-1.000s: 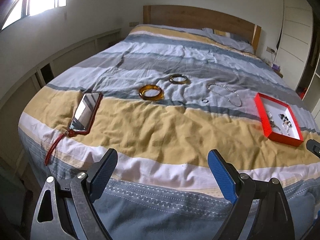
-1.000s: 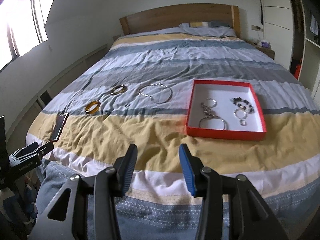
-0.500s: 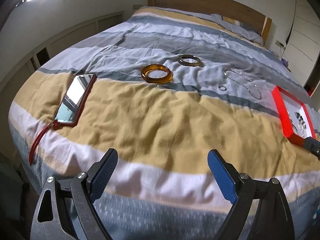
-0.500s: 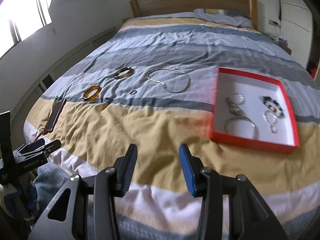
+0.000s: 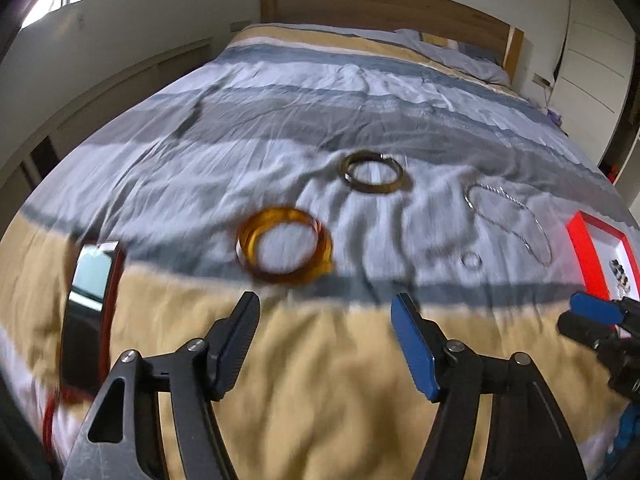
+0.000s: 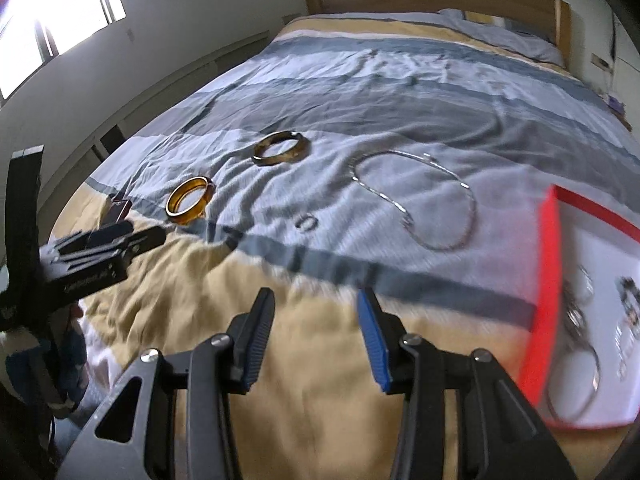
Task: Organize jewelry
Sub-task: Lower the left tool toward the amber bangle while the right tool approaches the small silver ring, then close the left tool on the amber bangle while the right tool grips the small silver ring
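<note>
Both claws have come in low over the striped bed compared with a second ago, so the loose pieces now loom much closer. The left claw has just been narrowing its jaws, nothing between them yet, and it aims at the translucent amber bangle lying just beyond its tips; that looks like the next pick. The right claw is partly open and empty.

Past the amber bangle lies a dark bronze bangle; to its right, a thin silver chain necklace and a small silver ring; farther right, the red-rimmed white tray already holding several pieces. A red-cased phone lies left of the bangle.

Small lettering on the left claw's body is too blurred to read.
</note>
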A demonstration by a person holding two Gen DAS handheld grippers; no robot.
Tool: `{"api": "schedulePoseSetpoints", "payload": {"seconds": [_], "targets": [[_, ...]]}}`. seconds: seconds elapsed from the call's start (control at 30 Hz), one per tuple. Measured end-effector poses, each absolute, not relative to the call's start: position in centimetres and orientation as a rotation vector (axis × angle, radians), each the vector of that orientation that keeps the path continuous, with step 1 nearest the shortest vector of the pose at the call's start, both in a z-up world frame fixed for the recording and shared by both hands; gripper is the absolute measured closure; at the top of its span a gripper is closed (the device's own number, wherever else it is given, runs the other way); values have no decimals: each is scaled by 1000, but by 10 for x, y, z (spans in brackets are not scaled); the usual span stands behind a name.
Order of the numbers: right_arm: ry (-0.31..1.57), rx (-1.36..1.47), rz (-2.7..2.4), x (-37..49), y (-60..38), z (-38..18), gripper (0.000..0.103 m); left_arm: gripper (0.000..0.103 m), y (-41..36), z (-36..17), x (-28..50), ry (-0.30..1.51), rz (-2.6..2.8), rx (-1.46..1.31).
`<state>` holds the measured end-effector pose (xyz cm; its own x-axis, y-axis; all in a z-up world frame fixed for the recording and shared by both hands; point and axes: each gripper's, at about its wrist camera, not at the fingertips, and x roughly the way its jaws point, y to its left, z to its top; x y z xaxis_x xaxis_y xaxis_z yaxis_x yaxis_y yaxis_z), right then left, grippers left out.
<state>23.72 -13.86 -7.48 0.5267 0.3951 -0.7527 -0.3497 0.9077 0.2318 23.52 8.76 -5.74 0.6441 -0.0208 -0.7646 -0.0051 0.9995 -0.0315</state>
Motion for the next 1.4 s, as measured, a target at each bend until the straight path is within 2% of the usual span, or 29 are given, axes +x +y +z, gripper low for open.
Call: {"api": "schedulePoseSetpoints", "payload": {"seconds": [0.2, 0.33, 0.8, 0.9, 1.03, 1.1, 1.17, 1.4], "targets": [[923, 43, 471, 277, -115, -90, 63, 41, 88, -74, 282, 897, -22, 8], [935, 52, 481, 300, -106, -100, 70, 45, 88, -90, 298, 932, -34, 10], [976, 4, 498, 326, -84, -130, 70, 48, 93, -118, 310, 962, -43, -24], [971, -9, 491, 326, -81, -132, 74, 52, 94, -120, 311, 960, -53, -36], [972, -18, 487, 328, -81, -135, 83, 66, 94, -119, 312, 958, -61, -37], [976, -7, 492, 329, -82, -136, 84, 75, 92, -118, 314, 960, -76, -30], [973, -6, 494, 328, -83, -134, 84, 92, 91, -116, 314, 962, -90, -30], [957, 25, 502, 311, -92, -121, 84, 93, 94, -101, 295, 945, -112, -106]]}}
